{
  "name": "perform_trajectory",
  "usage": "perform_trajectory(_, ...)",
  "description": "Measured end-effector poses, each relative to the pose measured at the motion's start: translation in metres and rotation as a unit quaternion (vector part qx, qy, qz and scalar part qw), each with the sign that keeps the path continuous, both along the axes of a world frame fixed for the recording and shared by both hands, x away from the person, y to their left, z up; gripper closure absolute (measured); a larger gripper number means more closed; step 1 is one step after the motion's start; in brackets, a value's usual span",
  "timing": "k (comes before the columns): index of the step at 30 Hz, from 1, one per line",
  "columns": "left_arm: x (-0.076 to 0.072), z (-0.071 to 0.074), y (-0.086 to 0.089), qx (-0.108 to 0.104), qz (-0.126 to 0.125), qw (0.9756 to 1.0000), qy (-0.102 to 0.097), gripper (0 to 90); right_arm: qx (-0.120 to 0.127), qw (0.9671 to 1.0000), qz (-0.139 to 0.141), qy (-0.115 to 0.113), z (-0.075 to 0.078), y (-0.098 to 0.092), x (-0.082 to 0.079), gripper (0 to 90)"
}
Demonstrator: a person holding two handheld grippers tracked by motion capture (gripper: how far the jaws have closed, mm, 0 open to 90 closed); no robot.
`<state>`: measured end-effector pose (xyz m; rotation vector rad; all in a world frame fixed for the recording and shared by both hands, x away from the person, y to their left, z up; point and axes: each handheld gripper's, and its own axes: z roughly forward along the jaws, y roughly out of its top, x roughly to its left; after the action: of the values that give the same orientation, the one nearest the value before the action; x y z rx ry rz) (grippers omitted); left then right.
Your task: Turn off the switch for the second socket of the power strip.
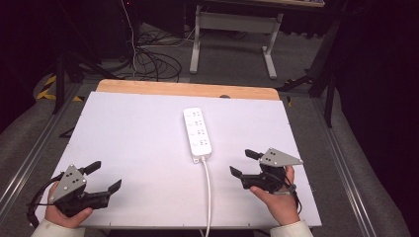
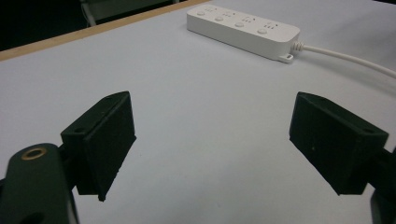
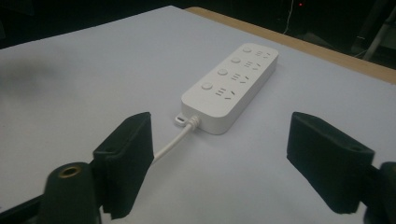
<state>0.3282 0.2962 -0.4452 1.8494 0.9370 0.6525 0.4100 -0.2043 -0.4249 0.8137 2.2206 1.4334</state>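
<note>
A white power strip [image 1: 197,133] with several sockets and round buttons lies flat at the middle of the white table top [image 1: 128,128]. Its white cable [image 1: 207,192] runs back to the near edge. My left gripper [image 1: 104,177] sits low at the near left, open, with nothing between its jaws. My right gripper [image 1: 242,163] is open at the near right, just right of the cable. In the left gripper view the power strip [image 2: 243,29] lies far ahead of the open gripper [image 2: 215,140]. In the right gripper view the power strip [image 3: 231,86] and cable [image 3: 173,142] lie just beyond the open gripper [image 3: 224,158].
A wooden strip [image 1: 188,89] borders the table's far edge. Beyond it stand a white desk frame [image 1: 232,29] and loose cables [image 1: 148,59] on the floor. Metal rails [image 1: 29,158] run along both sides of the table.
</note>
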Motion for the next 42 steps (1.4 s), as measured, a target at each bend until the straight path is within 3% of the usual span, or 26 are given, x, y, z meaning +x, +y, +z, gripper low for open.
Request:
perform_trajectory(4, -0.001, 0.0, 0.003, -0.009, 0.001, 0.9999, 0.006, 15.0, -0.007, 0.9999, -0.005, 0.014, -0.013, -0.015, -0.005, 24.8)
perform_trajectory(11, -0.003, 0.0, 0.006, -0.01, 0.0, 0.9999, 0.007, 14.9, 0.01, 0.9994, -0.001, 0.033, -0.027, -0.029, -0.011, 24.6)
perform_trajectory(14, -0.004, -0.001, 0.007, -0.01, 0.003, 0.9999, 0.007, 14.8, -0.004, 0.9994, -0.006, 0.035, -0.034, -0.033, -0.013, 24.1)
perform_trajectory(18, -0.005, -0.002, 0.009, -0.008, 0.005, 0.9999, 0.006, 14.4, -0.044, 0.9984, -0.014, 0.034, -0.045, -0.037, -0.015, 24.1)
perform_trajectory(22, -0.007, -0.005, 0.01, 0.002, 0.007, 1.0, 0.0, 13.7, -0.045, 0.9977, -0.017, 0.048, -0.052, -0.04, -0.016, 23.0)
perform_trajectory(27, -0.011, -0.007, 0.011, -0.001, 0.006, 1.0, 0.002, 13.5, -0.038, 0.9965, -0.024, 0.071, -0.058, -0.044, -0.018, 22.6)
perform_trajectory(28, -0.011, -0.008, 0.011, -0.001, 0.005, 1.0, 0.002, 13.4, -0.043, 0.9954, -0.023, 0.082, -0.061, -0.045, -0.019, 22.6)
perform_trajectory(30, -0.011, -0.009, 0.011, -0.004, 0.004, 1.0, 0.004, 13.4, -0.05, 0.995, -0.024, 0.083, -0.063, -0.046, -0.02, 22.6)
perform_trajectory(34, -0.01, -0.009, 0.01, -0.008, 0.007, 0.9999, 0.006, 13.5, -0.055, 0.9955, -0.028, 0.072, -0.062, -0.045, -0.02, 22.6)
perform_trajectory(35, -0.009, -0.009, 0.011, -0.004, 0.007, 1.0, 0.005, 13.5, -0.051, 0.9966, -0.032, 0.055, -0.058, -0.046, -0.02, 22.6)
perform_trajectory(42, -0.008, -0.01, 0.009, 0.0, 0.013, 0.9999, 0.0, 13.6, -0.039, 0.9983, -0.043, 0.008, -0.051, -0.051, -0.025, 23.5)
